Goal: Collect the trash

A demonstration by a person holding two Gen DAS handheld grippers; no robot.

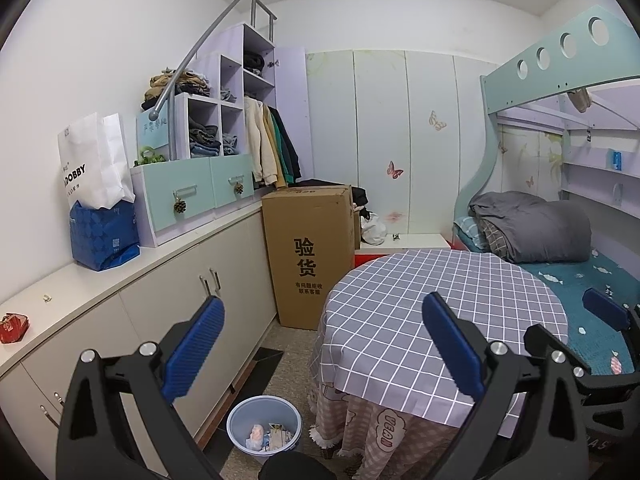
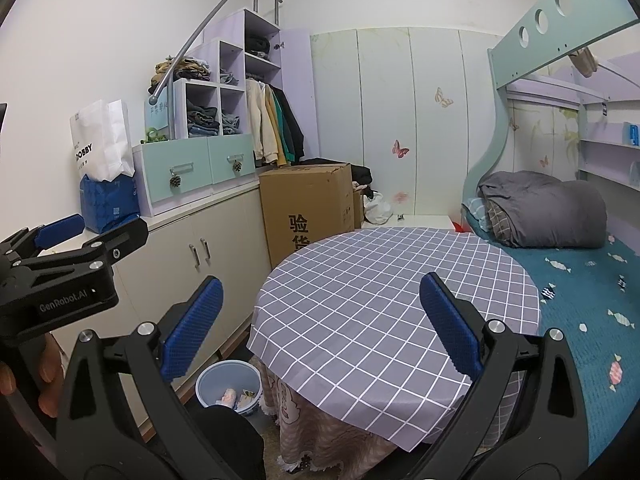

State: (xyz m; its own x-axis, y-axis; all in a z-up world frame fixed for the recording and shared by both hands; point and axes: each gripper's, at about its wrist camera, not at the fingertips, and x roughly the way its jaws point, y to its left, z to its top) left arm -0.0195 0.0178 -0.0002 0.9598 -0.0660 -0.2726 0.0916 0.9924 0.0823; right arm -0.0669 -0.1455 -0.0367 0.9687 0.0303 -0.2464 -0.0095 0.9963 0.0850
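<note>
Both tools are held up in the air with their blue pads spread wide, nothing between them: the left tool point(image 1: 324, 344) hangs over the near edge of the round bench point(image 1: 400, 300) with its grey checked cloth, and the right tool point(image 2: 320, 328) sits just to its right, over the same cloth. From the right wrist view you can see a hand point(image 2: 24, 376) wrapped round the left tool's handle at the far left. Going left to right from there: a red wrapper-looking thing point(image 1: 14, 327) lies on the long white cabinet top point(image 1: 100, 280), could be trash but it's too small and warped at the edge to say for sure. Further along that top stand a blue bag point(image 1: 105, 236) with a white paper bag point(image 1: 94, 160) stuck in it, then the mint drawers point(image 1: 192, 196). Down on the floor, between the cabinet doors and the bench, is the light blue bin point(image 1: 264, 424), and it's already got a few crumpled bits of trash point(image 1: 268, 436) in the bottom. Behind it stands a tall cardboard box point(image 1: 308, 252). Off to the right is the bunk bed point(image 2: 580, 292) with a grey quilt point(image 2: 548, 212) bunched up on the teal sheet, just beside the bench.
</note>
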